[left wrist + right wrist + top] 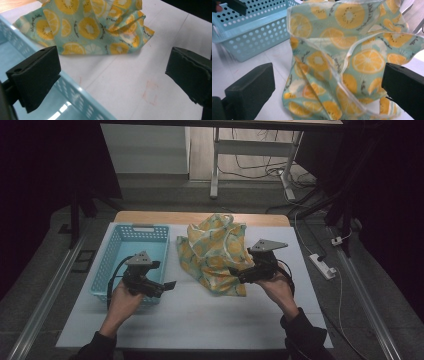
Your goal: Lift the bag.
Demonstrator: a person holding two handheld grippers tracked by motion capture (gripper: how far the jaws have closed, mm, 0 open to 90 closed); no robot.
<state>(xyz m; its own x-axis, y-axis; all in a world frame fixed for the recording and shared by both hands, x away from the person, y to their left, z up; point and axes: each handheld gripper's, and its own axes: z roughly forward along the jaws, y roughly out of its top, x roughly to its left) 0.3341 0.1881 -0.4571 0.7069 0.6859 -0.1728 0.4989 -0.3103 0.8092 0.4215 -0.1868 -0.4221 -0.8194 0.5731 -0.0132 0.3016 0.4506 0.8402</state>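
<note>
1. Crumpled fruit-print cloth bag (216,254) heaped on the white table (200,320), just right of the blue basket (131,251), apart from it.
2. Judged light, limp and soft: likely to sag and unfold when lifted, not fragile, little risk of slipping from rubbery pads.
3. Best hold probably on a hemmed edge or handle strap (342,67), where the doubled fabric gives the fingers something firm; a pinch on a loose fold would likely drag one layer alone.
4. Right gripper (239,272) at the bag's near right edge, fingers (252,87) spread wide with the cloth standing between them, not pressed on it.
5. Left gripper (167,285) over the basket's near right corner, fingers (37,75) apart, nothing between them but the basket rim (82,96) and table below.
6. Basket: perforated plastic walls, open top, handle cut-outs; visible floor bare, nothing seen inside.
7. Bag itself: mouth collapsed, contents hidden; looks flat enough to be empty, though not certain.
</note>
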